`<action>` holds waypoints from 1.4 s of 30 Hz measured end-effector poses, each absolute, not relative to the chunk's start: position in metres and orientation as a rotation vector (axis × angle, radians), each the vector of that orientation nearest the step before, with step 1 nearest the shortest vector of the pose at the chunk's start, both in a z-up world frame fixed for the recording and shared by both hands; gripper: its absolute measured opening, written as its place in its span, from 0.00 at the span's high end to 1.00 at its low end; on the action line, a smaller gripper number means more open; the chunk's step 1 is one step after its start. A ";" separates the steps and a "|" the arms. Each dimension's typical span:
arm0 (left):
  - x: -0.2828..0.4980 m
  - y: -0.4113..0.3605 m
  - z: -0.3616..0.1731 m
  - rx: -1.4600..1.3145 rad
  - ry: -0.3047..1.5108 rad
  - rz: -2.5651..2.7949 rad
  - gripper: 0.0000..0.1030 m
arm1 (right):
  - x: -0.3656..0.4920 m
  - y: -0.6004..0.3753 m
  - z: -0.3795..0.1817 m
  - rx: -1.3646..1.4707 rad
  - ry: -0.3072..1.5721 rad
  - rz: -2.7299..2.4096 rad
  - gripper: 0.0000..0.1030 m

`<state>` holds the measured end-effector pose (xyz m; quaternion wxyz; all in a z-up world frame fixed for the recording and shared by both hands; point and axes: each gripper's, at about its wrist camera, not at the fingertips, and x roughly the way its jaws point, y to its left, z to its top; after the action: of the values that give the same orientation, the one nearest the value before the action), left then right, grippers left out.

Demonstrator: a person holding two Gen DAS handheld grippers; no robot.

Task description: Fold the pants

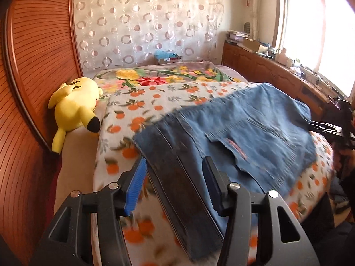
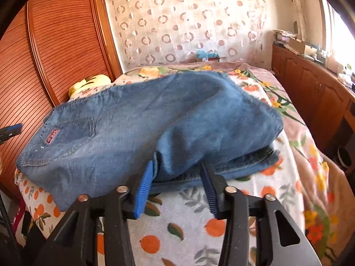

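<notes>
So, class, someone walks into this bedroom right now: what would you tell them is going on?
A person with a gripper in each hand is folding blue jeans on a bed covered by an orange-print blanket. The jeans already lie doubled over. The left gripper is open over the dark waistband edge, not pinching it. The right gripper stands open at the folded edge, with denim between its fingers. A yellow plush toy lies by the wooden headboard.

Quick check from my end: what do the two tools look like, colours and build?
Both match: the left tool and right tool have black angular plastic frames with triangular cut-outs and silver pivot bolts. Each finger carries a blue ribbed pad. No cables or sleeves visible.
</notes>
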<state>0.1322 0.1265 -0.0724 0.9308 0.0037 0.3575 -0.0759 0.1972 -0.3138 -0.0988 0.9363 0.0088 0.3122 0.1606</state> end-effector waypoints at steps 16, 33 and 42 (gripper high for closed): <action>0.221 0.159 -0.126 -0.060 0.851 -0.176 0.48 | 0.291 -0.352 -0.066 -0.018 0.615 0.257 0.45; 0.236 0.151 -0.086 -0.025 0.816 -0.067 0.91 | 0.336 -0.358 -0.093 0.001 0.701 0.270 0.45; 0.231 0.145 -0.075 -0.044 0.774 -0.049 0.69 | 0.316 -0.375 -0.084 0.010 0.694 0.212 0.45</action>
<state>0.2310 0.1451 -0.0752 0.9256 -0.0214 0.3771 -0.0238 0.3164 -0.3749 -0.0840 0.9349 0.0047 0.3394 0.1035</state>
